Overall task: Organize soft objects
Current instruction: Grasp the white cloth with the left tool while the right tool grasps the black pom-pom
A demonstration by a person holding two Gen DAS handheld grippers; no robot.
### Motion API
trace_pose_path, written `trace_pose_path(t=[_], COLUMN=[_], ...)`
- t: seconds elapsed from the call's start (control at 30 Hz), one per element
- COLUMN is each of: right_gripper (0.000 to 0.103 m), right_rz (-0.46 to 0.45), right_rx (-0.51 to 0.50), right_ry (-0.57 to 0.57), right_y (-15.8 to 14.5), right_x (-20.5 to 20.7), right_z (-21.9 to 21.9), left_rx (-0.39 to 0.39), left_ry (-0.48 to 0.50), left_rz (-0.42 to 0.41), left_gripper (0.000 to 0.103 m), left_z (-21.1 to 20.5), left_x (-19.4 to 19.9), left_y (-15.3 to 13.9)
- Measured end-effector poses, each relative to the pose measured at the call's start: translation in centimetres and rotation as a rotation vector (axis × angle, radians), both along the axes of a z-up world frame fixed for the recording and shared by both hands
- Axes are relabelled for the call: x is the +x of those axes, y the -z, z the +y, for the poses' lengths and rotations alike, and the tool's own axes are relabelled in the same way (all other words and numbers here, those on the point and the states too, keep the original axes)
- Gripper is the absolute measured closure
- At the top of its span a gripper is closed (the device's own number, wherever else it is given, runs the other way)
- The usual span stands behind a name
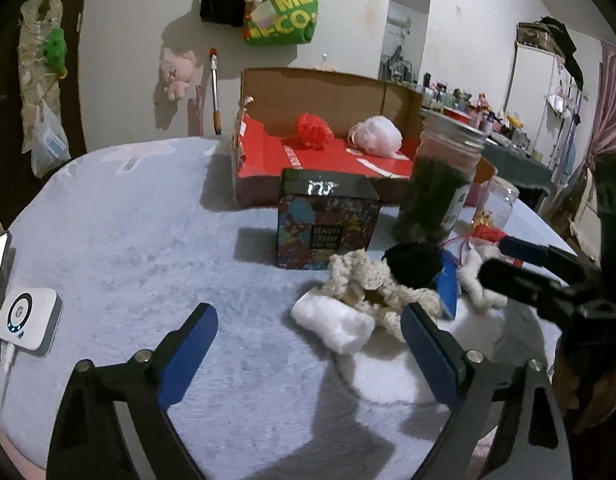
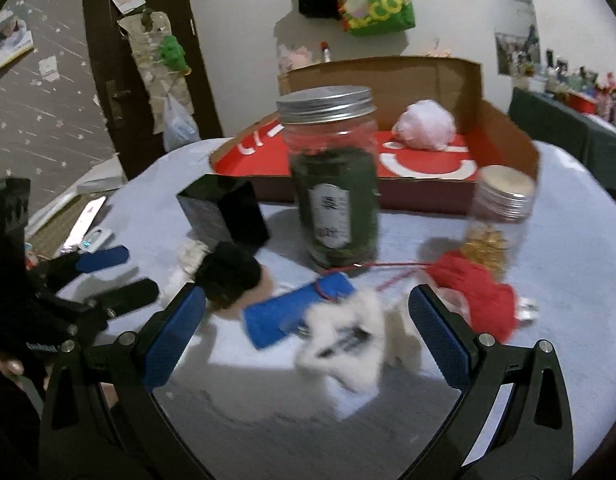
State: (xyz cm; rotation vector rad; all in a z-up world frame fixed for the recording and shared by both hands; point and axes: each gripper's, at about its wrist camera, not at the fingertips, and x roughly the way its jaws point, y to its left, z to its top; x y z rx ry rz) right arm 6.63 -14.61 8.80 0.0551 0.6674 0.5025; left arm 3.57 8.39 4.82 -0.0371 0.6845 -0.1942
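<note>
The white fluffy piece lies just ahead between the spread right tool, probably untouched; the left tool is spread, empty.

Open left tool, white soft block, cardboard box, green-filled jar

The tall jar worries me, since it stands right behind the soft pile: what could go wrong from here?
1. The tall jar stands close behind the black pompom; a reach could tip it.
2. A red string runs from the red yarn past the jar's base and may snag.
3. Both open tongs crowd one pile.
</note>
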Motion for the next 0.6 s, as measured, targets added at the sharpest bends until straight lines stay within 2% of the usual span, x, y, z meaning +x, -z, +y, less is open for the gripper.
trace_pose_path(t=[0.13,0.23,0.33,0.4,0.43,0.5,0.53,0.6], right_gripper=[0.000,0.006,0.013,0.025,0.030,0.058,0.065,0.070], right_rz=[0.061,0.094,0.123,0.141,0.149,0.172,0.182,0.180], right_rx=[0.056,0.075,0.082,0.084,0.084,0.085,0.088,0.086], right_ry=[-0.049,-0.078,-0.108,-0.124,-0.134,-0.168,-0.186,-0.201], right_y=[0.1,0.2,0.4,0.7,0.8,1.2,1.3,1.4], right_x=[1.3,2.2,3.0,3.3,3.5,3.8,3.8,3.6], right_z=[0.9,1.9,2.9,3.4,3.7,4.4,4.6,4.8], left_rx=[-0.011,-0.013,-0.040,-0.061,-0.066,-0.064,-0.061,-0.059], left_ry=[0.057,0.083,0.119,0.159,0.173,0.190,0.195,0.191], left_rz=[0.055,0.084,0.115,0.128,0.130,0.125,0.120,0.115], left_gripper=[0.021,0.029,0.042,0.057,0.061,0.072,0.073,0.079], left_z=[0.4,0.5,0.6,0.5,0.4,0.3,0.3,0.3], left_x=[0.9,1.7,2.6,3.0,3.1,3.0,2.9,2.7], left_y=[0.6,1.1,1.4,1.6,1.6,1.5,1.5,1.2])
